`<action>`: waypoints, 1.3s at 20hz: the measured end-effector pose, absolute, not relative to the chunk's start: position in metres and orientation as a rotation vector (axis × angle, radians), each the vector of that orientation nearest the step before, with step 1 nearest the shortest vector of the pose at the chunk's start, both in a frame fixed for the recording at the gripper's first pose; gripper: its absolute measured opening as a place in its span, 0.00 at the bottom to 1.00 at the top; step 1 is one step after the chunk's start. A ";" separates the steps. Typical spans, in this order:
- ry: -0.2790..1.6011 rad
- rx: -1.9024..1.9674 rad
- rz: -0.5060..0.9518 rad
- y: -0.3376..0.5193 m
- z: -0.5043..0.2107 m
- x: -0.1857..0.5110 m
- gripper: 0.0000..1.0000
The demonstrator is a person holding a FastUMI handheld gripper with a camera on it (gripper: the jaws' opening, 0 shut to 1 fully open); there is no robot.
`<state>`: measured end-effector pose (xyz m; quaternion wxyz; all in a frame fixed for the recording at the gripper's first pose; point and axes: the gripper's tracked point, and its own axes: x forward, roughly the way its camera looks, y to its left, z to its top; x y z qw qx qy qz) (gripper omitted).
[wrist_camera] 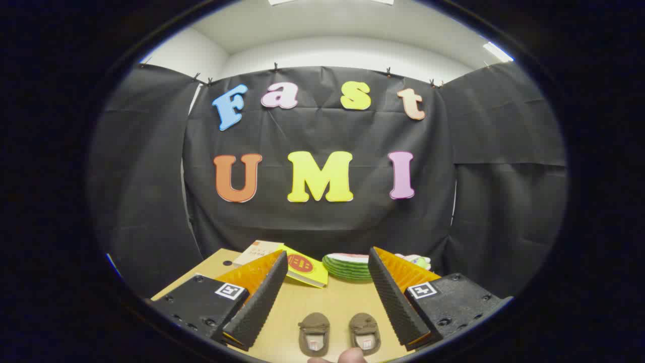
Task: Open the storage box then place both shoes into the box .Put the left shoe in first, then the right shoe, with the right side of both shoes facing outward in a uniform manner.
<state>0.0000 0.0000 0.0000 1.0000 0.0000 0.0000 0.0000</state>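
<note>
Now: gripper (pixel 322 297) fingers spread wide and empty, both shoes between and below them at the near edge of the desk.

Two small brown slip-on shoes sit side by side on the light wooden desk (pixel 327 307), left-hand shoe (pixel 314 334) and right-hand shoe (pixel 365 333), apart from each other, long axes running roughly along the fingers' own direction, openings toward the camera. Neither finger touches either shoe. A fingertip (pixel 351 356) of a person shows just by the right-hand shoe. Beyond the fingers, toward the far edge: a yellow booklet with a red round mark (pixel 305 268) and a stack of green-rimmed watermelon-slice plates (pixel 347 267). Storage box not identified. Judgement: which shoe is the left one cannot be told at this size; the gripper must tilt down before closing.
</note>
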 end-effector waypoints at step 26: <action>0.044 0.037 0.069 0.030 -0.009 0.001 1.00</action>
